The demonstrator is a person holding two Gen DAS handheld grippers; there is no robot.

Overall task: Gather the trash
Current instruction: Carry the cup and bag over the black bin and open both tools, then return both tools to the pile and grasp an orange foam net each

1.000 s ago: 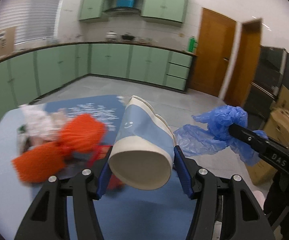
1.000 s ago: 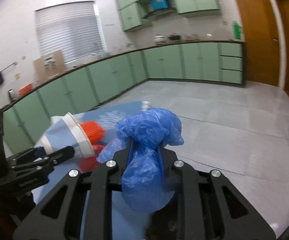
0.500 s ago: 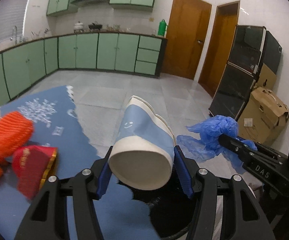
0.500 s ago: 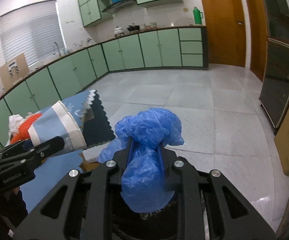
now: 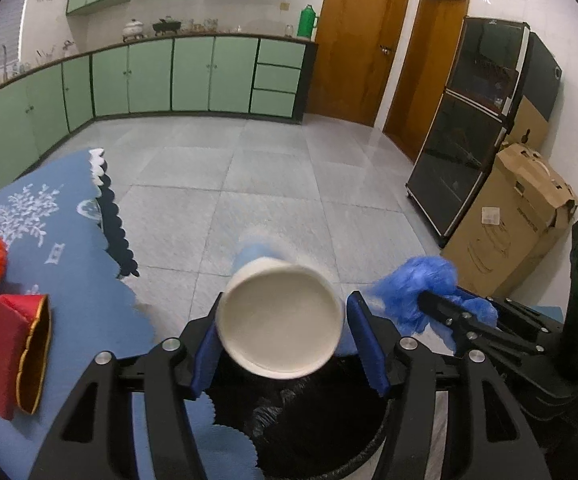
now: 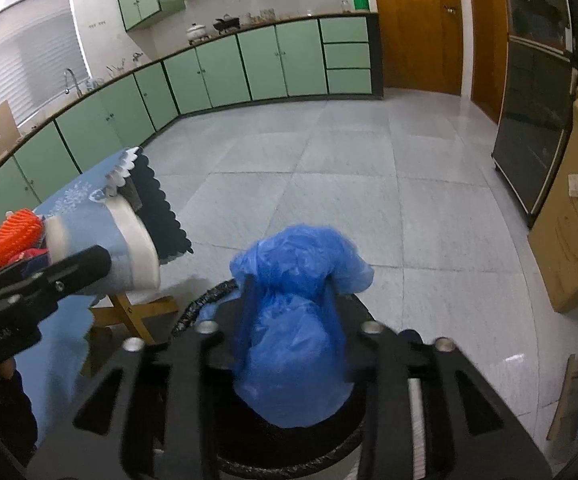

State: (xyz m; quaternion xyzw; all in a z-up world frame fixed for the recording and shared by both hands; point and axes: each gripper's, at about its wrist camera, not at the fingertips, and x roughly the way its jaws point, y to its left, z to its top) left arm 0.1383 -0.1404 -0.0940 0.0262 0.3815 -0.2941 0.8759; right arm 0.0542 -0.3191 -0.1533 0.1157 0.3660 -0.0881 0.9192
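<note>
Both grippers have swung off the table since a second ago and now hang over the black-lined bin (image 5: 329, 436), mostly hidden. Left gripper (image 5: 281, 332) is opening, paper cup (image 5: 281, 320) blurry between its pads. Right gripper (image 6: 289, 308) is opening around the blue bag (image 6: 293, 328).
</note>
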